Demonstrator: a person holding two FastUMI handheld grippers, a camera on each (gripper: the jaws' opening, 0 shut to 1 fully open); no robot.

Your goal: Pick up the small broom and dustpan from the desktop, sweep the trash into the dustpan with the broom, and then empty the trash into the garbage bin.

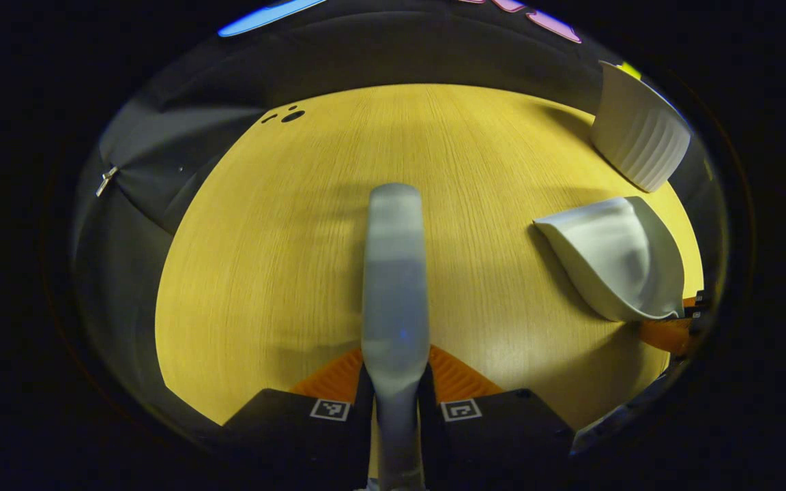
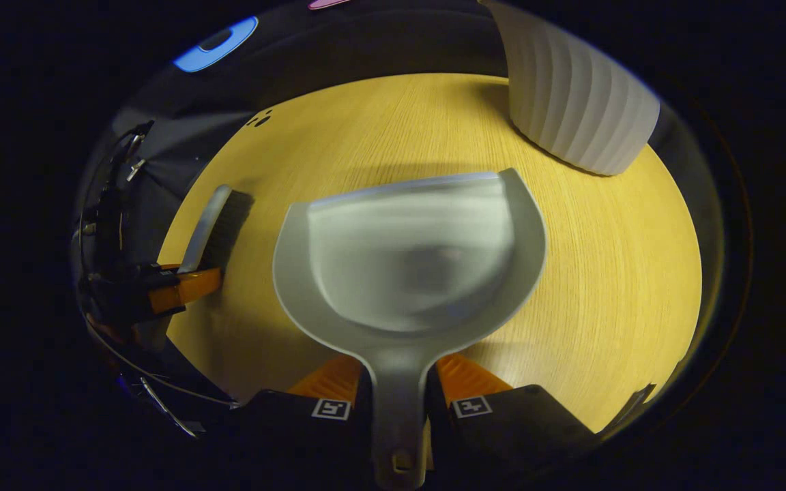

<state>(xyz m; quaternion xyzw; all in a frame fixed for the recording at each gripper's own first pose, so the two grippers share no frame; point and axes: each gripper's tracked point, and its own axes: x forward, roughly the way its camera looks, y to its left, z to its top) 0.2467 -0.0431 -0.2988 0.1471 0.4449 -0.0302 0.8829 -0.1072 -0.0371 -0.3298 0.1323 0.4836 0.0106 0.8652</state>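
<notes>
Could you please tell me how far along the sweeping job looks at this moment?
Pick-up looks done: the left hand-held gripper is shut on the broom, the right hand-held gripper on the dustpan. Both tools are over the desktop. I can make out no trash on the wood or in the pan, so whether sweeping remains is unclear; the garbage bin stands just beyond.

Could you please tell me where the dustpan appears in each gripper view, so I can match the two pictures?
Left gripper view: the dustpan sits at the right edge, above the desktop.
Right gripper view: the dustpan is at the centre, its handle between the right gripper fingers.
Shared landmark: the ribbed white garbage bin, upper right in both.
</notes>
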